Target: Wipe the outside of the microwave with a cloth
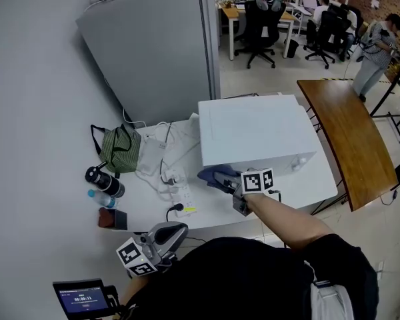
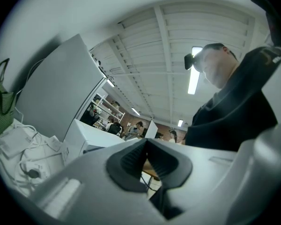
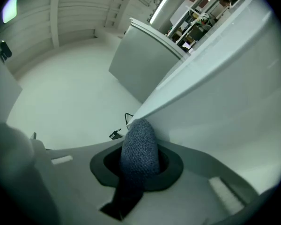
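Jaws of your right gripper [image 3: 138,164] are clamped on the blue cloth [image 3: 139,146], which bulges out between them as a rounded wad. The wad presses against the white microwave [image 1: 260,135], low at its near-left corner. Your left gripper [image 2: 146,159] has its jaws pressed together with nothing between them. It hangs well apart from the microwave, past the desk's [image 1: 210,213] near edge, pointing upward.

The head view looked steeply down on the desk [image 1: 207,212] from its near edge. The left gripper view sat low there, tilted up toward the ceiling [image 2: 145,46]. The right gripper view faced the microwave [image 3: 234,93] from very close. All three views shared it.
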Demonstrator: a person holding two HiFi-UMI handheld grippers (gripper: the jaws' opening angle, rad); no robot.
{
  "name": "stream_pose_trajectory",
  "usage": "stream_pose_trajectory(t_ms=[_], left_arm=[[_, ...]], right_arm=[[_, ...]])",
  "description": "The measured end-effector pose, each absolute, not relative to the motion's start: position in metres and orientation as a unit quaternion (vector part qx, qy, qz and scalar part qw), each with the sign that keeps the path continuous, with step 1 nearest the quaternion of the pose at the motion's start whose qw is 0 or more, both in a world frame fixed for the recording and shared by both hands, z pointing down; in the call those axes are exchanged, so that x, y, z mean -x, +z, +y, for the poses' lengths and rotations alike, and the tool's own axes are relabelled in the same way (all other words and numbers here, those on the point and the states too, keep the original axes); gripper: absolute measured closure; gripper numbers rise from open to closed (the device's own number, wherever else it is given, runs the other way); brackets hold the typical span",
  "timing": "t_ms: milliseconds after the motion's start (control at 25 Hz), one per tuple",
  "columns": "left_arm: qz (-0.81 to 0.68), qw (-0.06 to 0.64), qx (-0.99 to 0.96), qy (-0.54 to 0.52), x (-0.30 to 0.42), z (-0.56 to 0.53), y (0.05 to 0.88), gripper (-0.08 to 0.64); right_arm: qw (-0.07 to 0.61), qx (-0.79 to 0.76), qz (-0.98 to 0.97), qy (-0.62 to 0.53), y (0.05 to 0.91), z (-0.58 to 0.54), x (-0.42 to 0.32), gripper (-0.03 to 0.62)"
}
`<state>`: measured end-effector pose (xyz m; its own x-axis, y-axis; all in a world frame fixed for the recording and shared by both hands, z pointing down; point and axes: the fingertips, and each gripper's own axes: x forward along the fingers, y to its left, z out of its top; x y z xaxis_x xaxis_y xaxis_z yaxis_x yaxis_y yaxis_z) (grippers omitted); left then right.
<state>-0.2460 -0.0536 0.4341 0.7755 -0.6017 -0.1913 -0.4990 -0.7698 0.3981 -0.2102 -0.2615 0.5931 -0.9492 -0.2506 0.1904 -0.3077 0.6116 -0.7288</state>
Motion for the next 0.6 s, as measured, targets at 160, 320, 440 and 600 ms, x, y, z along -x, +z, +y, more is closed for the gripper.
stream_pose_trajectory(t_ms=[160, 320, 440, 600], left_arm=[[-0.292, 0.157, -0.931, -0.15, 0.212, -0.067, 0.429, 0.557], [-0.279, 0.155, -0.936, -0.152, 0.15, -0.08, 0.422, 0.557], [-0.273, 0.16, -0.937, -0.147, 0.102, -0.088, 0.424, 0.557], [-0.269, 0.167, -0.938, -0.14, 0.059, -0.089, 0.426, 0.557]], right_arm=[[0.019, -0.186, -0.896, 0.404, 0.586, -0.281, 0.13, 0.537], [0.004, -0.227, -0.888, 0.399, 0.585, -0.303, 0.026, 0.535], [-0.01, -0.25, -0.885, 0.393, 0.581, -0.319, -0.043, 0.535], [-0.029, -0.272, -0.877, 0.395, 0.572, -0.33, -0.1, 0.535]])
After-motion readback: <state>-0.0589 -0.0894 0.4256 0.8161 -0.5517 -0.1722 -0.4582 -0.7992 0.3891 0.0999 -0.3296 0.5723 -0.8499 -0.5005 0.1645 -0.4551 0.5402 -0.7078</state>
